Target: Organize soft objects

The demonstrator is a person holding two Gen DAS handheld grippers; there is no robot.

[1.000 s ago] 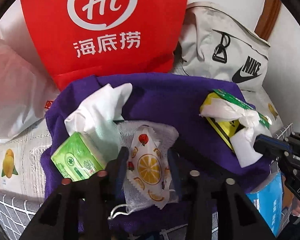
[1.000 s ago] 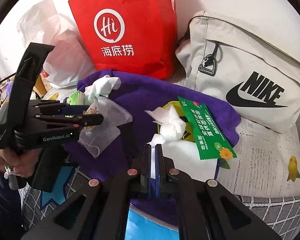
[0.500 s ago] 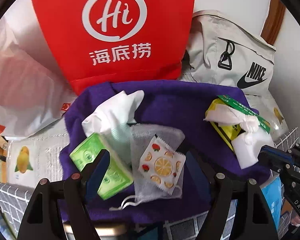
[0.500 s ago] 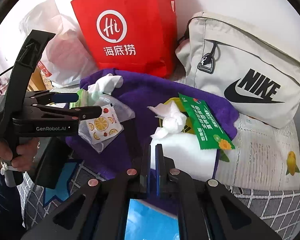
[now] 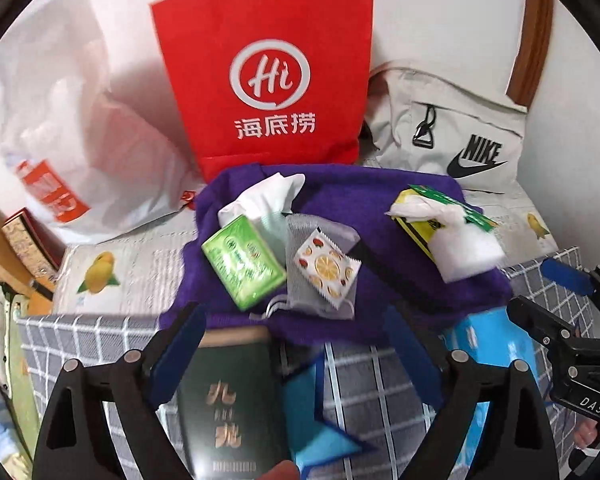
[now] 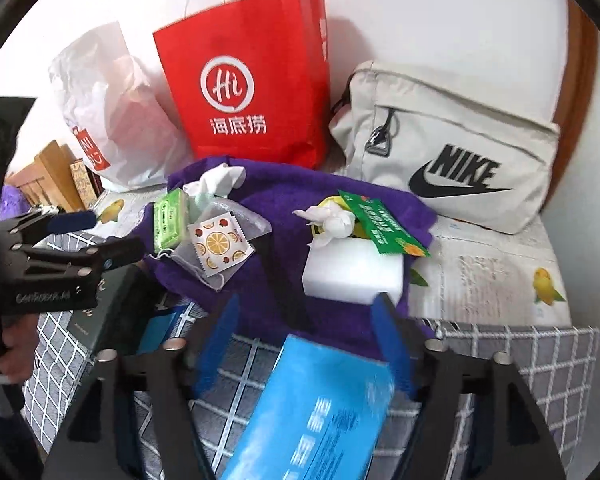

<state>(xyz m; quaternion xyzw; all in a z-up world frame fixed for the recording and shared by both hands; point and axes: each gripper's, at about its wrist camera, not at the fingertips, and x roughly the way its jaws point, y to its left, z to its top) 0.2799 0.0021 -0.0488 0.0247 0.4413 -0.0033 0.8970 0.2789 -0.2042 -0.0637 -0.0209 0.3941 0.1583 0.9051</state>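
Left tongs (image 5: pixel 296 344): fingers spread wide apart, nothing between them, held over a dark green box (image 5: pixel 230 404) and the grey checked cloth (image 5: pixel 372 384). Right tongs (image 6: pixel 304 332): also spread apart, empty, above a blue box (image 6: pixel 320 412) on the same checked cloth. Soft items lie on a purple towel (image 5: pixel 352 200), beyond both pairs of tongs. Left group on towel: green tissue pack (image 5: pixel 242 262) with white tissue (image 5: pixel 264 198) bunched behind it; mesh pouch (image 5: pixel 312 240) touching the pack's right side, fruit-print sachet (image 5: pixel 326 268) on top of the pouch. Right group, well apart from the first: white sponge block (image 6: pixel 352 268), crumpled tissue (image 6: pixel 330 220), green sachet (image 6: pixel 382 222) lying across them. Behind the towel: red paper bag (image 5: pixel 266 76), white plastic bag (image 5: pixel 72 120), beige Nike bag (image 6: pixel 448 148).
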